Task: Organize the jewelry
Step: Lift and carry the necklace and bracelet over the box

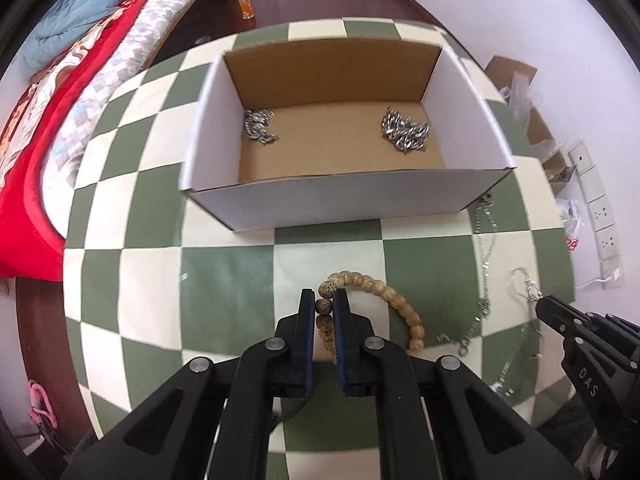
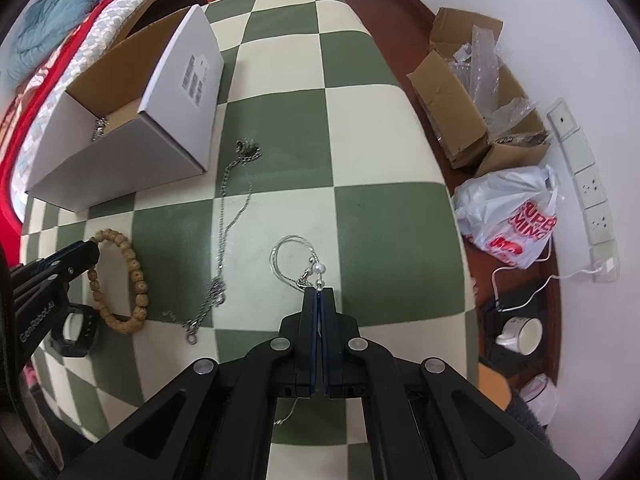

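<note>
My left gripper (image 1: 324, 300) is shut on the wooden bead bracelet (image 1: 394, 298), pinching its left side on the checked table; it also shows in the right wrist view (image 2: 132, 276). My right gripper (image 2: 319, 292) is shut on a thin silver necklace with a pearl (image 2: 318, 268), whose loop (image 2: 286, 256) lies on the table. The white cardboard box (image 1: 336, 204) stands behind, with two silver chain piles (image 1: 260, 126) (image 1: 404, 130) inside. A long silver chain (image 2: 230, 216) lies between the bracelet and the right gripper.
The green and cream checked table (image 1: 224, 276) ends at a bed with a red cover (image 1: 36, 184) on the left. On the floor to the right are open cardboard boxes (image 2: 452, 92), a plastic bag (image 2: 508, 212), a mug (image 2: 524, 334) and a wall socket strip (image 2: 584, 188).
</note>
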A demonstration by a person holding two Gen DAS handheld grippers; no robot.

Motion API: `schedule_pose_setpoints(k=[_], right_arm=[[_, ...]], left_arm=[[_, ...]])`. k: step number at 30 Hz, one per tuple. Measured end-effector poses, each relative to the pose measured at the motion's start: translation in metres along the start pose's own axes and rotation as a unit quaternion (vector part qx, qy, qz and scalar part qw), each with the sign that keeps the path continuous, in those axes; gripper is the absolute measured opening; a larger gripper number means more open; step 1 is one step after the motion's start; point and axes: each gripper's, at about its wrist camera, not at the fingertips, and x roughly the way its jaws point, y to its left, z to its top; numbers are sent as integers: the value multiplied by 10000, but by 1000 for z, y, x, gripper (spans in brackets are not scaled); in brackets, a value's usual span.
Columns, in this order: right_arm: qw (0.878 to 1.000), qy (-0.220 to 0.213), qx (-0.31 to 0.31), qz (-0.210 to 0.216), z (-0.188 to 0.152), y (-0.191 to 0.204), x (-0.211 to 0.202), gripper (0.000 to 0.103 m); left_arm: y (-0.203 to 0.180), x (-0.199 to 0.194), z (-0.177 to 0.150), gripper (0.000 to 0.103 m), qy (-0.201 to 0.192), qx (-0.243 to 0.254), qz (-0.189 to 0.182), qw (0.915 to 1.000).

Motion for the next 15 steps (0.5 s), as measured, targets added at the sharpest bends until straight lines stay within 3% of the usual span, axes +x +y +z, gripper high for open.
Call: schedule_pose_setpoints(k=[15], right_arm=[[9970,-654,-122,392,4,21,-95,1]], left_arm=[[28,-90,-13,6,-498,-586,-119,9970]])
